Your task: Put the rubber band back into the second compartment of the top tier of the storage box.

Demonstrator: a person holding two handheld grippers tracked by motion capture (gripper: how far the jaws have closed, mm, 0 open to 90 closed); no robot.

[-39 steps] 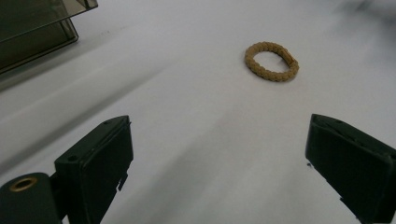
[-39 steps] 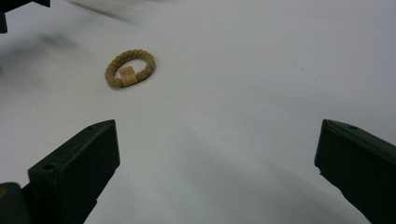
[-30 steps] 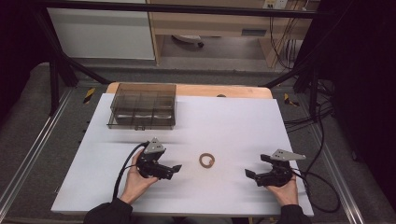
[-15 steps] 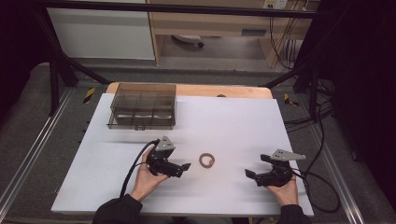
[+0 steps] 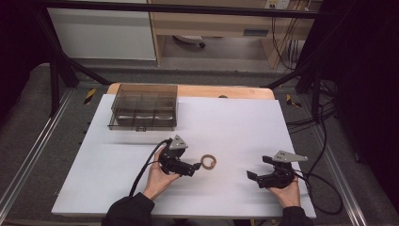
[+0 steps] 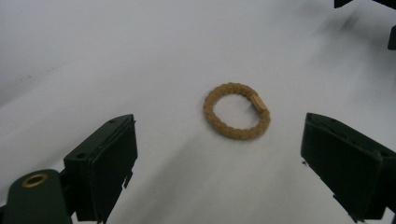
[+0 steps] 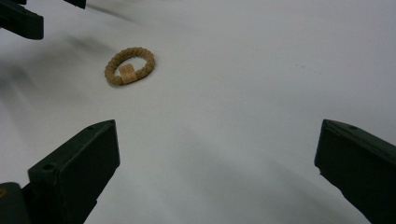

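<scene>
While both grippers gape, clear bin (image 5: 143,106) contents unclear; ring (image 5: 208,162) outside.

Braided tan cord ring (image 6: 236,111), matt white table sheet (image 5: 235,117), smoky translucent plastic box (image 5: 143,106), bare wood edge (image 5: 235,92)

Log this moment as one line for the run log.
left tongs: open, facing braided ring, apart | right tongs: open, off to the side | ring flat on white table | compartment box at far left
</scene>
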